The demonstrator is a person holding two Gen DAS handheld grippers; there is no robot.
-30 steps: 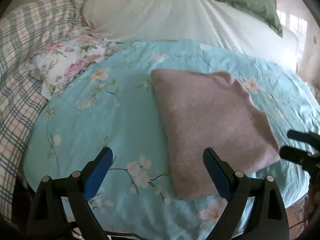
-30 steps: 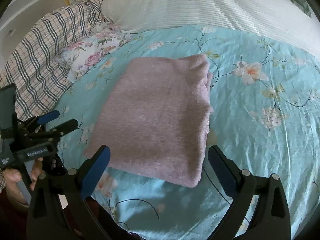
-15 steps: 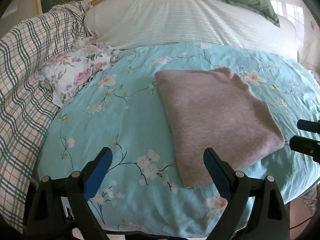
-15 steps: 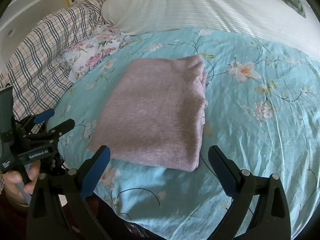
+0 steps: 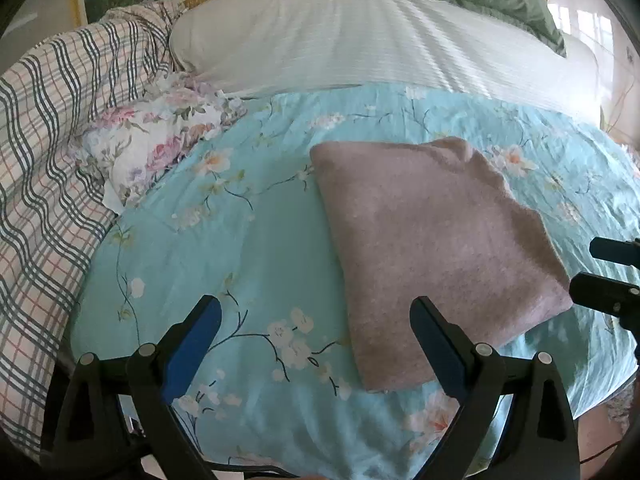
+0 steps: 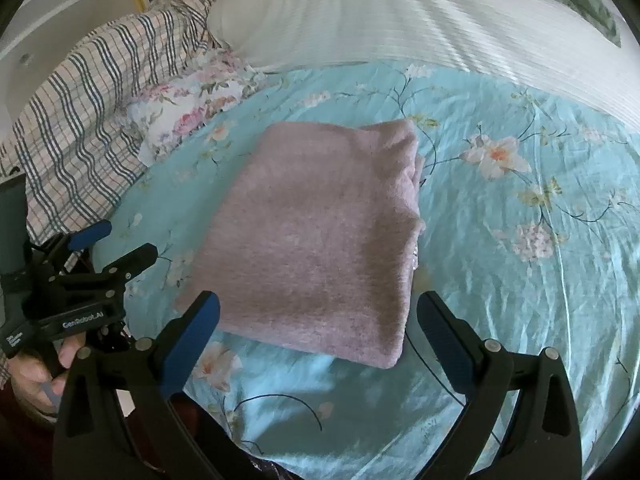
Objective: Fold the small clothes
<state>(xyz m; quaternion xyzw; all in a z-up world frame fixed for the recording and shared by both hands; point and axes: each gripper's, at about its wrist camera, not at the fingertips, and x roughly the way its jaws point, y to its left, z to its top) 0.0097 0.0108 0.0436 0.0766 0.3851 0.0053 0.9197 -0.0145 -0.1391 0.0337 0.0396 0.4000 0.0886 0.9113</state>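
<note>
Now my left claw (image 5: 312,334) and right claw (image 6: 318,330) are both spread and hold nothing, so I should only check that the folded pink cloth (image 6: 320,232), lying flat on the blue flowered sheet (image 6: 520,280) just beyond them, has even edges before leaving it.

Soft daylight fills both views, brightest at one o'clock in the left view, where a window (image 5: 576,20) glares white. Sunlit bands stripe the pillow (image 6: 400,20), smeared with motion blur. The sheet (image 6: 520,280) shows sheen at four o'clock. Fisheye bends every edge, corners dark. The sweater (image 6: 320,240) looks soft, slightly blurred.
</note>
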